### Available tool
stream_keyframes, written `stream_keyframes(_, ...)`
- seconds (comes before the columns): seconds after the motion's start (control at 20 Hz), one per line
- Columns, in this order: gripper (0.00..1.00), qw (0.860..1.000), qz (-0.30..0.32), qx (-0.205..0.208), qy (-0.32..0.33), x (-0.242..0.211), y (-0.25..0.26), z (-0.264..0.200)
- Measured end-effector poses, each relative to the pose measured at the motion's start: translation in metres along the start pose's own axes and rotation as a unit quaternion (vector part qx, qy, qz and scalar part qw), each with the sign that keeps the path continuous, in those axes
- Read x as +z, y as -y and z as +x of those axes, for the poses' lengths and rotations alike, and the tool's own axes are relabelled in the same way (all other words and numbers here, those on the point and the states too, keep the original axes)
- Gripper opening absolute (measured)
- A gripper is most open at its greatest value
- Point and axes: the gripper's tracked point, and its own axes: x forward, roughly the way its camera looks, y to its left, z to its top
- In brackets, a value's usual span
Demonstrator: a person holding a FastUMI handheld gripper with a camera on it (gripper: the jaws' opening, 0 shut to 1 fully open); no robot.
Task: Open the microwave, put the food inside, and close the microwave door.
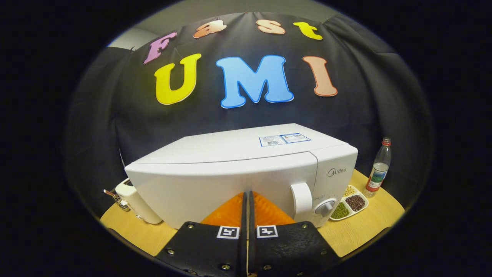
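A white microwave point(230, 173) stands on the wooden table with its door shut. Its door handle point(302, 198) is a white vertical bar near the door's right end, and a round dial point(324, 207) sits just right of it. My gripper point(248, 194) is shut, its two fingers pressed together with nothing between them, the tips close to the door's front, a little left of the handle. A white divided dish of beans and grains point(349, 207) lies on the table right of the microwave.
A clear plastic bottle with a red cap point(379, 169) stands at the back right, beyond the dish. A cream-coloured appliance with a metal clip point(132, 202) sits left of the microwave. The wooden table point(369, 227) shows bare wood to the front right.
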Motion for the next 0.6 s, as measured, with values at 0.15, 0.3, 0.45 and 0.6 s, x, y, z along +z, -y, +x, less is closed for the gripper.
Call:
stream_keyframes(0.15, 0.02, 1.0, -0.006, 0.001, 0.022, 0.018, -0.003, -0.03)
stream_keyframes(0.3, 0.02, 0.999, -0.017, -0.001, 0.046, 0.035, -0.003, -0.068)
stream_keyframes(0.45, 0.02, 0.998, -0.014, -0.001, 0.066, 0.048, -0.004, -0.111)
stream_keyframes(0.6, 0.02, 0.996, -0.012, 0.0, 0.084, 0.057, -0.006, -0.151)
